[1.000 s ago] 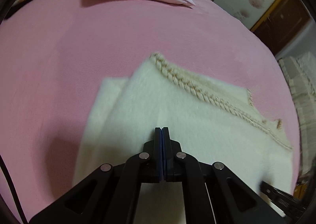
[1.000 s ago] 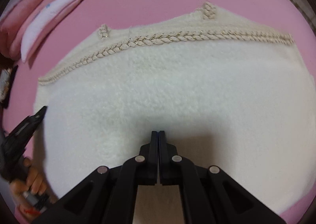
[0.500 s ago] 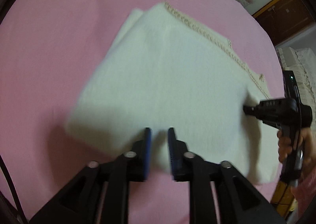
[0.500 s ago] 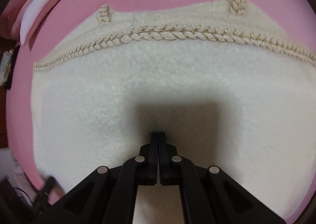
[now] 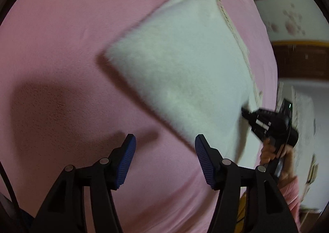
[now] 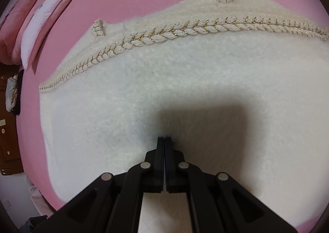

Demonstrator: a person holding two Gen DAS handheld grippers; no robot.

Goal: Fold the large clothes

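Home bedroom, pink bedsheet point(image 5: 61, 48), stacked pillows point(image 6: 41, 21), wooden cabinet point(image 5: 302, 60)

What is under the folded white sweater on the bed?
The pink bedsheet shows all around the sweater, and a second white layer peeks out at its far edge. What lies directly beneath is covered.

The left gripper point(image 5: 165, 145) hangs over the pink bed point(image 5: 61, 58) with its jaws spread wide and nothing between them. At two o'clock lies the folded cream garment point(image 5: 185, 64), somewhat blurred. At four o'clock the right gripper point(image 5: 244, 110) seems to touch the garment's near corner.
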